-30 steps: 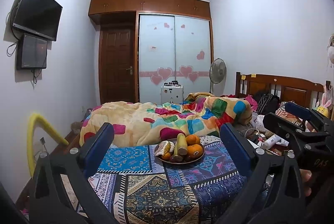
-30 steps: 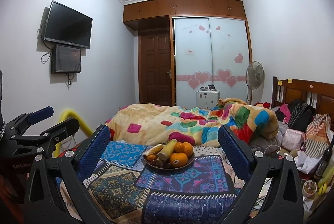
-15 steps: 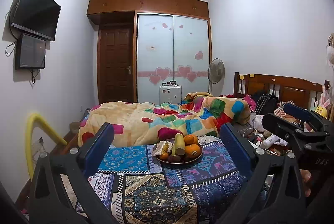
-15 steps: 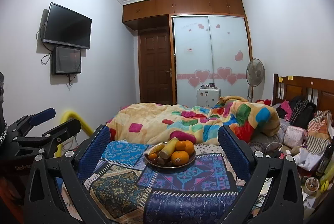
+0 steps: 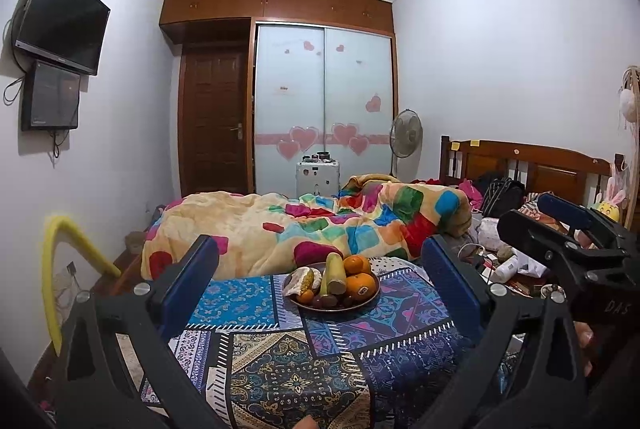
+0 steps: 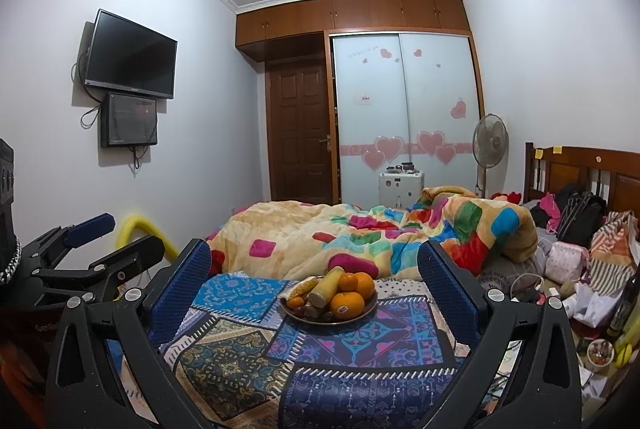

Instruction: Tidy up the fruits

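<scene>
Left black two-finger gripper with blue pads (image 5: pixel 318 279) spread wide, holding nothing; right black two-finger gripper with blue pads (image 6: pixel 314 279) likewise spread and empty. Framed between both pairs of fingers, well ahead: round dark shallow plate (image 5: pixel 362 303) piled with oranges (image 5: pixel 361 285), a yellow-green elongated fruit (image 5: pixel 335 272) and small dark fruits, resting on a blue patterned patchwork cloth (image 5: pixel 280 361). Behind it, a crumpled multicoloured quilt (image 5: pixel 320 225) on the bed.
</scene>
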The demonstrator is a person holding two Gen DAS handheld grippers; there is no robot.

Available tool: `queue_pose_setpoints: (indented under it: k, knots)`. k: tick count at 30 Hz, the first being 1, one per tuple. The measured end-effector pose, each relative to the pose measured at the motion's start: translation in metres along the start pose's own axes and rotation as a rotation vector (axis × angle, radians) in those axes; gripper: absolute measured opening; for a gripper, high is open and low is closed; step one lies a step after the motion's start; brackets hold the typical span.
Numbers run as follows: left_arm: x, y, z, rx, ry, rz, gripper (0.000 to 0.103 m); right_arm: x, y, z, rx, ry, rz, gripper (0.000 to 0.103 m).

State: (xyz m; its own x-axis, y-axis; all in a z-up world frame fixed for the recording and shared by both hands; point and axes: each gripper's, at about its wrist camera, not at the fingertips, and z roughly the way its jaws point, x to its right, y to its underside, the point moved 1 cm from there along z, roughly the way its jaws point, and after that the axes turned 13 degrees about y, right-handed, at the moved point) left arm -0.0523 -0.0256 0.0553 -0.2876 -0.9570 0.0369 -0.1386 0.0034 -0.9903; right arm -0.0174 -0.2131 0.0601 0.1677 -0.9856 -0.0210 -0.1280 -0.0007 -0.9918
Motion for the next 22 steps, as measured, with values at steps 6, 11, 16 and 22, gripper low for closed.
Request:
queue_pose_setpoints:
  k: [6,11,16,22]
  knots:
    - [-0.0009,0.0005,-0.0014,0.003,0.008,-0.014,0.103,0.0001,-0.0004,-0.0002,0.001,0.002,0.002,0.103]
    - [-0.0030,0.0008,-0.0009,-0.005,0.012,-0.024,0.103,0.0002,-0.0009,0.0016,-0.002,0.004,0.008,0.103]
    - [-0.0045,0.0018,-0.0014,-0.009,0.011,-0.031,0.103,0.0005,0.0001,0.0022,-0.004,0.004,0.008,0.103]
    - [-0.0052,0.0033,-0.0002,-0.019,0.018,-0.046,0.103,0.0011,0.0009,0.0035,-0.009,0.001,0.012,0.103]
